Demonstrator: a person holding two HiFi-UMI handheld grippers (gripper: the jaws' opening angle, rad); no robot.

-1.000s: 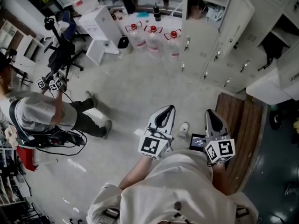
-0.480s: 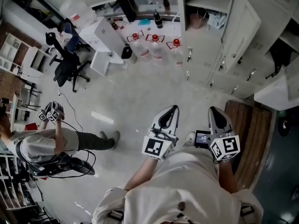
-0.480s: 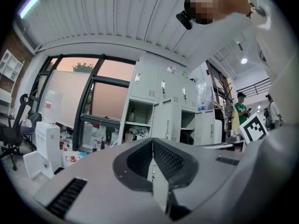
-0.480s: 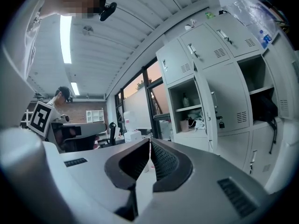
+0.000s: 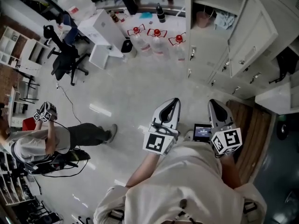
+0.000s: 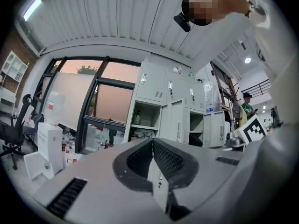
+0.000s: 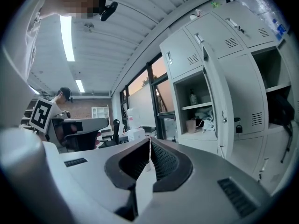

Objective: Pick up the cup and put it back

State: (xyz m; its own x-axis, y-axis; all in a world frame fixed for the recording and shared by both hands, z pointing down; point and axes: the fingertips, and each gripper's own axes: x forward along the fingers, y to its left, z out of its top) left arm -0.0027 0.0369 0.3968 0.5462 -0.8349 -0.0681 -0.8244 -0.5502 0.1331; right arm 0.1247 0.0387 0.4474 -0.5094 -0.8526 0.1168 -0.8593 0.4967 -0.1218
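While you stand on the pale floor, the head view shows both tools held out in front of your chest, well clear of the row of grey metal lockers [image 5: 243, 55]. The left tool [image 5: 173, 104] and the right tool [image 5: 215, 107] point the same way, side by side, with a small dark screen [image 5: 202, 132] between them. The task's thing, a small pinkish cup [image 5: 204, 18], sits on a shelf inside the open locker at the top of the view, far from both tools. Three clear water jugs with red caps [image 5: 156, 40] stand on the floor beside the lockers, a black office chair [image 5: 65, 62] is off to your left, and another person in a grey shirt [image 5: 39, 146] stands further left with marker cubes raised. From the left gripper view, the left tool [image 6: 153, 143] has its dark ribbed pads pressed together with nothing between them; it faces the lockers [image 6: 168, 101] and a large window with a pink sky [image 6: 117, 94], and the marker cube of your other tool [image 6: 254, 129] shows at the right edge. From the right gripper view, the right tool [image 7: 149, 143] is likewise pressed together on nothing. Beyond it the pinkish cup [image 7: 190, 125] stands upright on the middle shelf of the open locker, next to some crumpled white material.
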